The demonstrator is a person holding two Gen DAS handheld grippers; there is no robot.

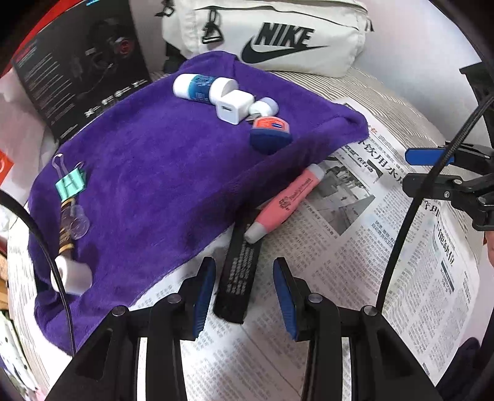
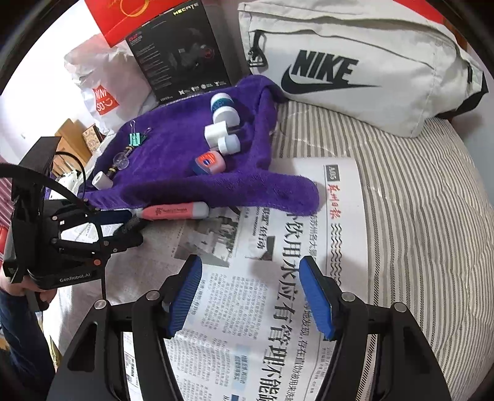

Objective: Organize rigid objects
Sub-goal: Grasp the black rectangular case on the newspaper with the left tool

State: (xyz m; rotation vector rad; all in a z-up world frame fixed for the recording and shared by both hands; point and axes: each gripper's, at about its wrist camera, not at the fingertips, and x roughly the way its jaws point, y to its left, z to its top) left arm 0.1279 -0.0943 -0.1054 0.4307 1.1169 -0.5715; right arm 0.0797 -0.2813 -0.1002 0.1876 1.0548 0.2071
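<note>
A flat black bar (image 1: 240, 256) lies on the newspaper (image 1: 370, 246), its far end under a pink marker (image 1: 284, 203). My left gripper (image 1: 244, 262) points down over it, the jaws open on either side of the bar with gaps at both pads. The purple towel (image 1: 154, 172) carries a white-blue bottle (image 1: 197, 88), a white charger cube (image 1: 233, 106), an orange-blue jar (image 1: 270, 131), a teal binder clip (image 1: 70, 185) and a white roll (image 1: 72, 274). My right gripper (image 2: 250, 262) hangs open and empty above the newspaper (image 2: 278, 293). The left gripper (image 2: 123, 225) shows at the left.
A white Nike bag (image 2: 355, 68) and a black product box (image 2: 182, 55) stand behind the towel. A white shopping bag (image 2: 102, 92) and a red box (image 2: 139, 15) are at the far left. Striped bedding (image 2: 416, 216) spreads to the right. A hand (image 2: 18, 287) holds the left gripper.
</note>
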